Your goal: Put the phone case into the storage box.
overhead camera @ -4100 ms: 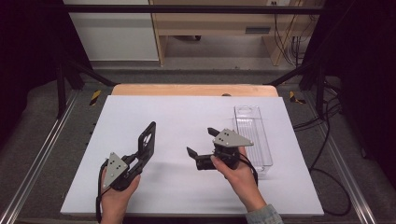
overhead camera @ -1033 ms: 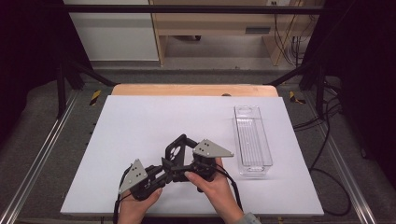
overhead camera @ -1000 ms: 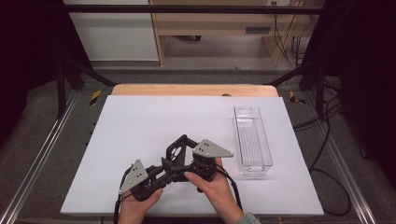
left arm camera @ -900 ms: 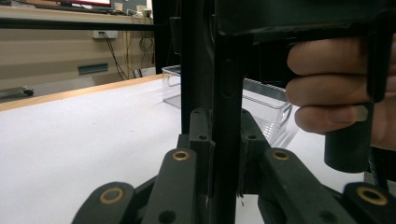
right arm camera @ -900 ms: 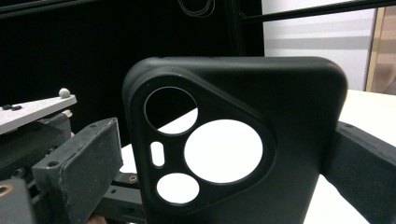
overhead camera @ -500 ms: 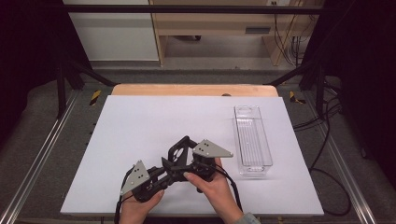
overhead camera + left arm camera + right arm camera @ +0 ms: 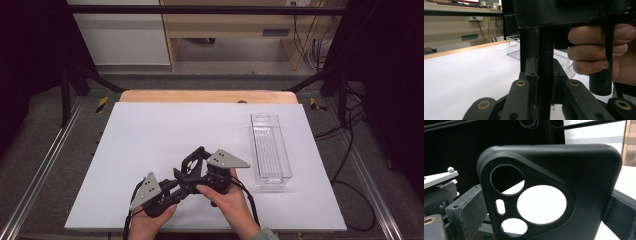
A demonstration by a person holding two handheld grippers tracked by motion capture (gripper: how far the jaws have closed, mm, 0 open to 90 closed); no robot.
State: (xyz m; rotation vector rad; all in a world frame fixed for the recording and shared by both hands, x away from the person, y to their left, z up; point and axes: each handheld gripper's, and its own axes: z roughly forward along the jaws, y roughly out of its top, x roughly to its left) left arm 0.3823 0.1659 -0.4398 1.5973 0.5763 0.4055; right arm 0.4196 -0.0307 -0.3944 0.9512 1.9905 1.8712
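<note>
Black phone case (image 7: 554,192) standing between both grippers, left gripper (image 7: 186,183) clenching its edge, right gripper (image 7: 196,159) gripping its sides, clear bin (image 7: 270,150) sitting at three o'clock.

left gripper (image 7: 186,181) — jaws closed | right gripper (image 7: 196,161) — jaws clamped, both low, meeting

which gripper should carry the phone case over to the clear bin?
Probably right: the right gripper sits nearer the clear bin, and the phone case stands between its jaws. The left gripper also clamps the case edge.
</note>
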